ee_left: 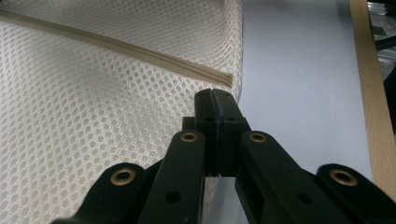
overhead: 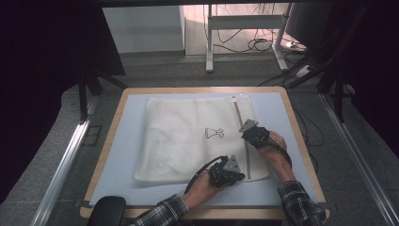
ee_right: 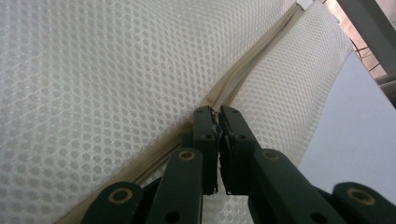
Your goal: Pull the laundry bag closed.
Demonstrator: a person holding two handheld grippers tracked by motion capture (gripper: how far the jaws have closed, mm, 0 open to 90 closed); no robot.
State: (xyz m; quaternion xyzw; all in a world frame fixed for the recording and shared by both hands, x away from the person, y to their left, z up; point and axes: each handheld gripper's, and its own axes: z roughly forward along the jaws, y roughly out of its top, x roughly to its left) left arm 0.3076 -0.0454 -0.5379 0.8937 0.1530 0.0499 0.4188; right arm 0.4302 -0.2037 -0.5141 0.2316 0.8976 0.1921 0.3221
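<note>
A white mesh laundry bag (overhead: 197, 139) is lying flat on the counter (overhead: 117, 155), which is covered by a pale blue mat with a wood edge. A small black picture of a dress (overhead: 214, 133) is printed near the middle of the bag. A tan zipper (overhead: 242, 136) is running along the bag's right side, from the far edge toward the near edge, so its long line is pointing away from the person.

The left gripper (overhead: 229, 173) is sitting at the near end of the zipper, by the bag's near right corner. In the left gripper view, its jaws are pressed together right at the bag's edge (ee_left: 236, 70), just past where the zipper (ee_left: 140, 51) stops. They look like they are pinching the mesh there, but I cannot tell for sure.

The right gripper (overhead: 253, 132) is sitting farther along the zipper, about halfway up. In the right gripper view, its jaws are almost together right on the zipper line (ee_right: 243, 79). Something small seems to be caught between the tips, maybe the zipper pull, but it is too hidden to tell.

The right gripper is the one nearer the zipper's middle. I think the next move is sliding along the zipper's line while the left gripper is holding the corner down.
</note>
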